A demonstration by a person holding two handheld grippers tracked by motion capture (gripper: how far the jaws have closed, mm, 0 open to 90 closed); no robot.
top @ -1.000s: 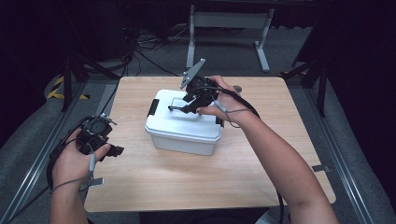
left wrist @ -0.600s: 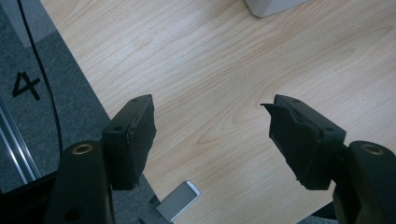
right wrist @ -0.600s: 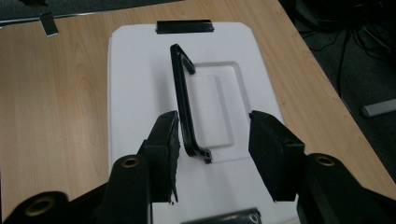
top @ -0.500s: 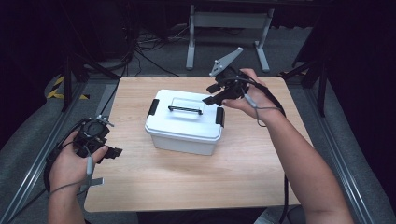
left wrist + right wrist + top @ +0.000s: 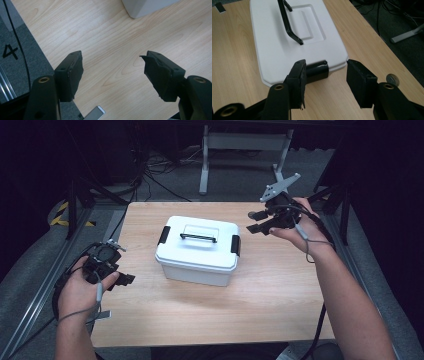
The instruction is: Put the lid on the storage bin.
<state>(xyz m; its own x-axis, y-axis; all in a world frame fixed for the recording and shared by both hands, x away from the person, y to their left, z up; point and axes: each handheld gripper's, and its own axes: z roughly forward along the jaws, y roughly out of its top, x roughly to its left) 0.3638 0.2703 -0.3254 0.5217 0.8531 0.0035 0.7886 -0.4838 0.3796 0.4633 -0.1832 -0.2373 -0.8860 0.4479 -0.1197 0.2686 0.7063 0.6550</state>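
A white lidded box [image 5: 198, 250] sits mid-table [image 5: 280, 290] between both grippers. The left gripper [image 5: 113, 75] and right gripper [image 5: 325, 80] gape empty.

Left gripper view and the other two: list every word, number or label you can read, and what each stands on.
"4": black figure on the grey floor beside the table, in the left gripper view.
White box: no readable label on its lid or walls in the high view or the right gripper view.
Nothing else is legible.
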